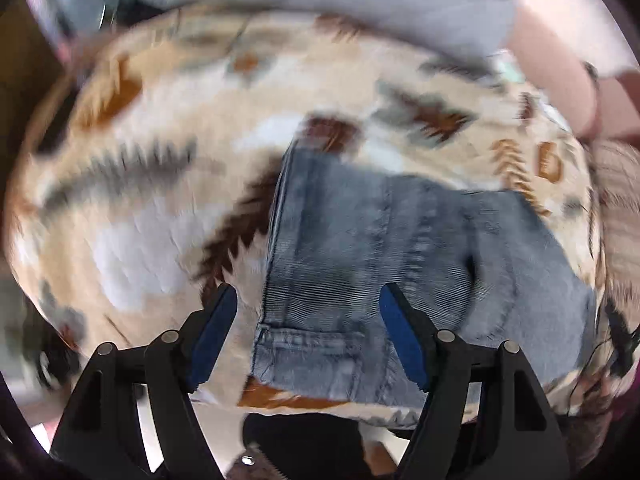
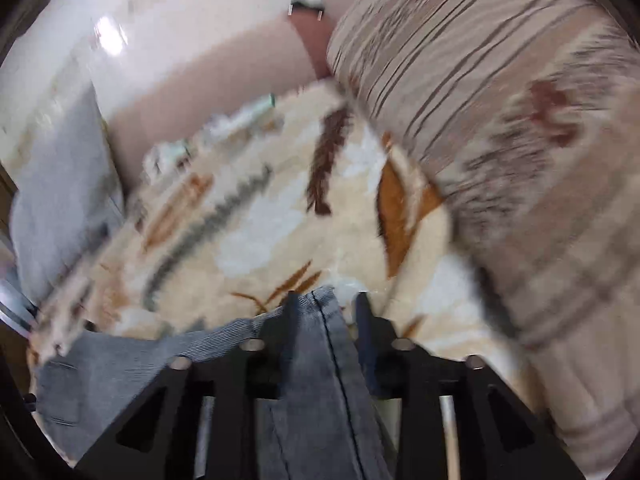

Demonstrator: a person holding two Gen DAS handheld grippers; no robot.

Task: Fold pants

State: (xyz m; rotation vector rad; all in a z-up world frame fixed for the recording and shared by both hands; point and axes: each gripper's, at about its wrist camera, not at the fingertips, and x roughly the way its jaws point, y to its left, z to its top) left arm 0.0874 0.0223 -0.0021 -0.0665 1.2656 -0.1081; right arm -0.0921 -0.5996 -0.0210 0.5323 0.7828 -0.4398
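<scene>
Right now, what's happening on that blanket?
A person is folding grey jeans on a patterned blanket, with a hand-held gripper in each hand. The left hand-held gripper is open above the folded denim and holds nothing. The right hand-held gripper has a fold of the jeans with a dark seam running between its fingers; blur hides whether the pads press on it. A striped pillow lies beside the work area.

The left gripper (image 1: 308, 336) points steeply down, its jaws spread wide with nothing pressed between the blue pads. The right gripper (image 2: 326, 308) slants downward, jaws part open around cloth.
</scene>
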